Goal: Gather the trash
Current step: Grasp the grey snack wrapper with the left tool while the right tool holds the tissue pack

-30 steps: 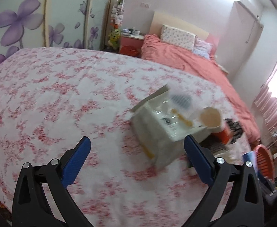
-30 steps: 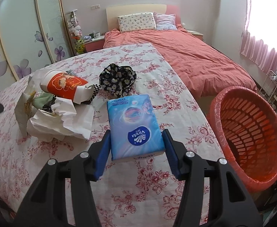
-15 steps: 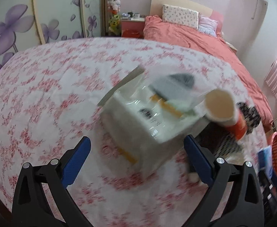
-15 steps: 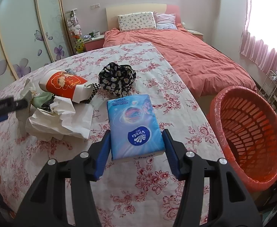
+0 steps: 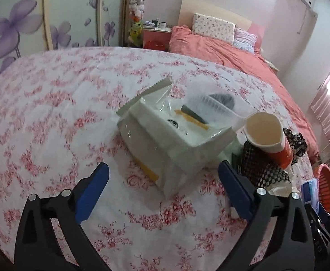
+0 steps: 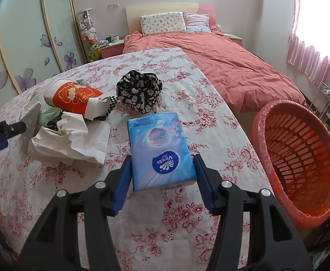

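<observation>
My left gripper [image 5: 162, 178] is open, just in front of a clear plastic package [image 5: 176, 133] lying on the floral-covered table [image 5: 52, 113]. An orange-and-white paper cup [image 5: 271, 137] lies on its side to the package's right. My right gripper [image 6: 162, 167] is shut on a blue Vinda tissue pack [image 6: 160, 149], held just over the table. In the right wrist view the paper cup [image 6: 74, 98], crumpled white paper [image 6: 70, 140] and the package's edge [image 6: 30, 117] lie to the left. An orange trash basket [image 6: 300, 155] stands beside the table at right.
A dark floral cloth [image 6: 140, 90] lies behind the tissue pack. A black-and-white checked cloth [image 5: 261, 167] lies under the cup. A bed with a coral cover [image 6: 221, 61] is beyond the table. Wardrobe doors with purple flowers [image 5: 29, 22] line the left wall.
My left gripper has drawn closer to the plastic package, which now fills more of its view, and it appears at the left edge of the right wrist view. The right gripper has not moved.
</observation>
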